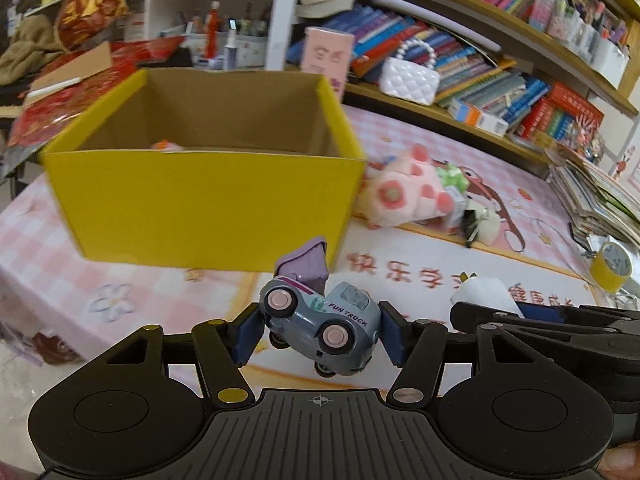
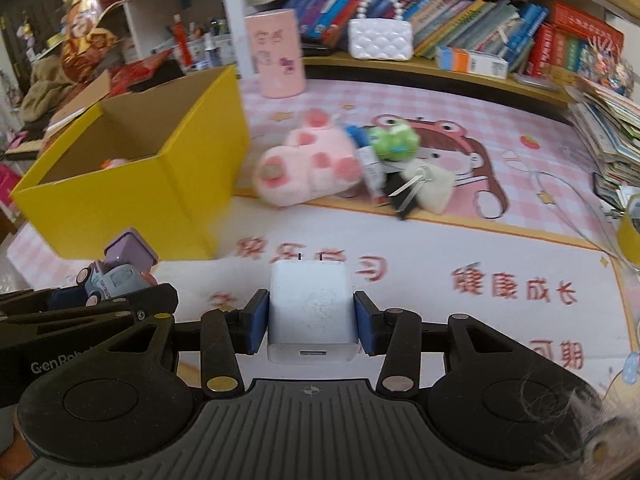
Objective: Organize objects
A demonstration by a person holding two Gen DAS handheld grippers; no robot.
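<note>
My left gripper [image 1: 320, 332] is shut on a grey toy truck [image 1: 320, 328] with a purple back, held tilted above the mat, just in front of the open yellow box [image 1: 200, 200]. The truck also shows in the right wrist view [image 2: 116, 276]. My right gripper [image 2: 311, 316] is shut on a white charger plug [image 2: 311, 312], held above the mat to the right of the box [image 2: 128, 200]. The plug also shows in the left wrist view [image 1: 486, 294]. A small pink-orange thing [image 2: 114, 163] lies inside the box.
A pink plush toy [image 2: 308, 168], a green frog toy [image 2: 394, 140] and a keyring [image 2: 412, 188] lie on the pink mat [image 2: 440, 240] right of the box. A pink canister [image 2: 276, 52] and white bag [image 2: 380, 38] stand behind. A yellow tape roll [image 1: 612, 266] and stacked books [image 2: 608, 136] are at right.
</note>
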